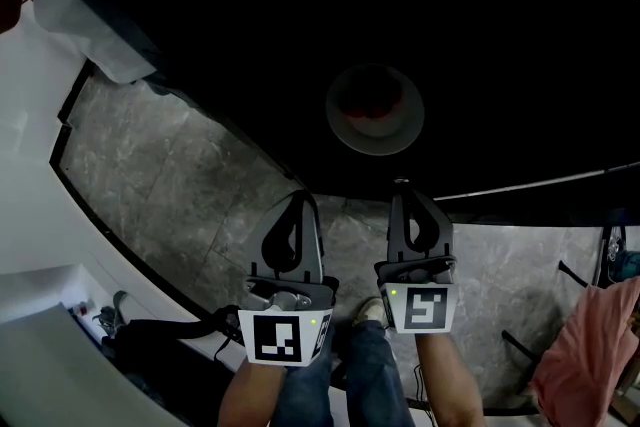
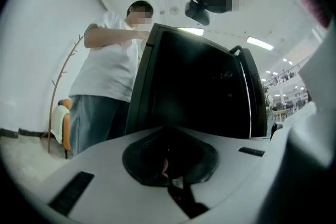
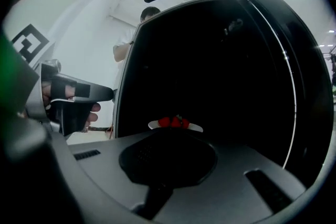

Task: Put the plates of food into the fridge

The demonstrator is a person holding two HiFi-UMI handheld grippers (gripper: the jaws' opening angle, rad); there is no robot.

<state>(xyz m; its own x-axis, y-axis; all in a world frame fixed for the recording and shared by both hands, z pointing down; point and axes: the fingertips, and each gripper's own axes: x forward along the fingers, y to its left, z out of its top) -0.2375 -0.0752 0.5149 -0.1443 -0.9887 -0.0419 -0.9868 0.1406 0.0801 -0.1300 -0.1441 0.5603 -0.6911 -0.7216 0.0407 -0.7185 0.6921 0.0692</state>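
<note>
A white plate point(image 1: 375, 110) with red food point(image 1: 372, 105) on it sits on a big round black surface point(image 1: 300, 25). It is a little way in from the near edge, and only bare black top lies between it and the edge. The left tongs point(image 1: 299, 199) and the right tongs point(image 1: 402, 187) are held side by side over the near edge and point toward the plate, not touching it. Both are pressed together and hold nothing. In the right gripper view the plate point(image 3: 176, 124) shows straight ahead, just past the tongs, and a hand holds the left tongs point(image 3: 68, 99) off to the side. A gray stone floor point(image 1: 170, 165) lies under the surface. Something white point(image 1: 90, 30) hangs over the far left edge. A pink cloth point(image 1: 590, 345) hangs at the right. Blue jeans point(image 1: 370, 375) and a shoe point(image 1: 372, 311) show below. In the left gripper view a person in a white shirt point(image 2: 107, 55) stands behind the surface.
</note>
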